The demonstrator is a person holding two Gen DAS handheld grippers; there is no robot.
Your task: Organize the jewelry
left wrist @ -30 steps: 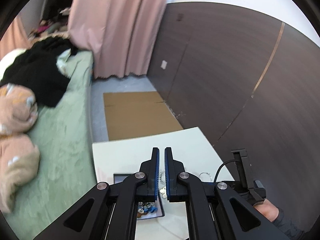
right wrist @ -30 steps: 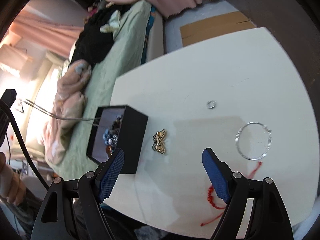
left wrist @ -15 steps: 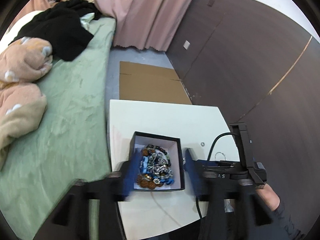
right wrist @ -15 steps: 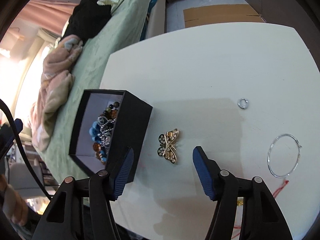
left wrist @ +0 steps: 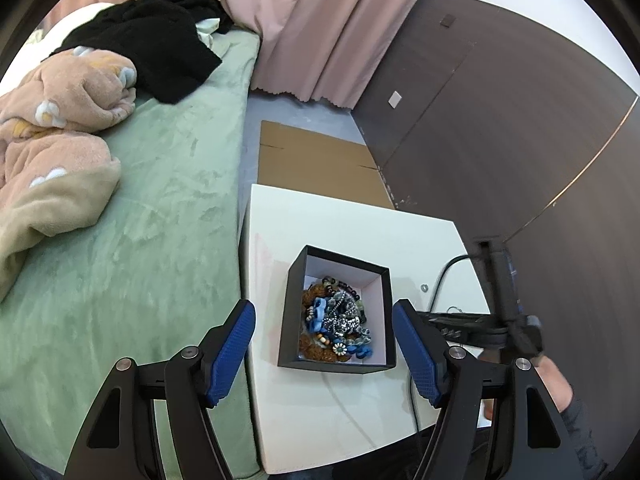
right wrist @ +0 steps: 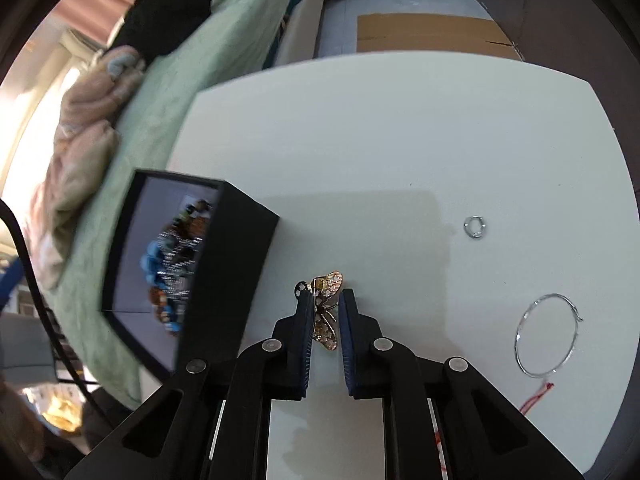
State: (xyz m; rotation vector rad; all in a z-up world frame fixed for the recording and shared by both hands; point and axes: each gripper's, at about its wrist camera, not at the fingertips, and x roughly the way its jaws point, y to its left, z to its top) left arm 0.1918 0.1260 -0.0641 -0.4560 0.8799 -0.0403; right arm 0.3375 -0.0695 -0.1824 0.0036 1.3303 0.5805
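Two jaws of the right gripper (right wrist: 325, 314) have just been closing on the butterfly brooch (right wrist: 327, 312), the black box (right wrist: 224, 264) just left; the left gripper (left wrist: 324, 350) jaws, just opening, straddle that box untouched.

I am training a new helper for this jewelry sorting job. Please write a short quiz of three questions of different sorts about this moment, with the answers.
1. True or false: the black box is empty.
2. What does the right gripper have between its fingers? A) the butterfly brooch B) the small silver ring C) the wire hoop
3. Fill in: the left gripper is ____, its fingers on either side of the box.

Key
1. False; it holds a heap of beaded jewelry.
2. A; the fingers have just been closing on it.
3. Open; they have just been opening and do not touch the box.
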